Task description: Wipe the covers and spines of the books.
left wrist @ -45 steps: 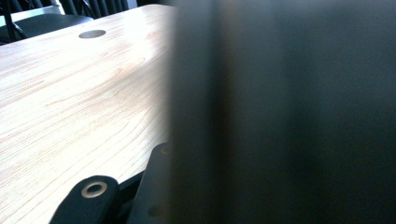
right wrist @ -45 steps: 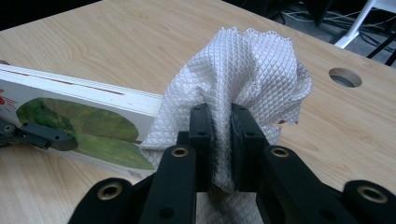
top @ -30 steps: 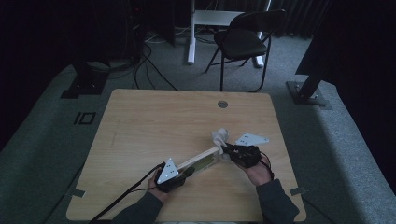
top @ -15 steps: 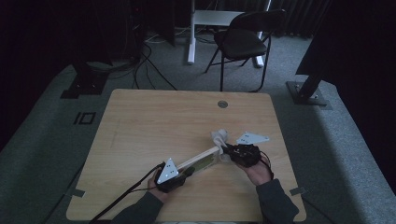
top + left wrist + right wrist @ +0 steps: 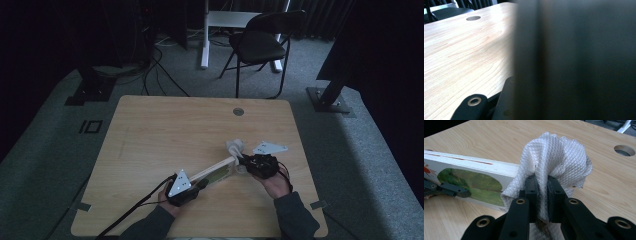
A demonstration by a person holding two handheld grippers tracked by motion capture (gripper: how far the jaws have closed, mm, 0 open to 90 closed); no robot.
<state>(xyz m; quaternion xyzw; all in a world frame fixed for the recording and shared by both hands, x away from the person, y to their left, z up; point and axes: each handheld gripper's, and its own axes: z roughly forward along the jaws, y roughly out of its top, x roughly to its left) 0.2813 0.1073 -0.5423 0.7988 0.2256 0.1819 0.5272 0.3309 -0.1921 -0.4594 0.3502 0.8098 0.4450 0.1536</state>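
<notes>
While the right gripper (image 5: 541, 195) squeezes a bunched white cloth with a diamond pattern (image 5: 554, 162) tight between its two black jaws, the cloth sits right against the end of a long flat white box with a green picture on it (image 5: 471, 183). That box lies slanted on the light wooden table (image 5: 165, 130), near the front edge. The left gripper (image 5: 197, 184) is at the other end of the box and seems to clamp it, though I cannot tell for sure, because something dark and blurry blocks its own camera. It looks like the box is being wiped clean. Next, the cloth should rub along the box while the other end is kept steady.
</notes>
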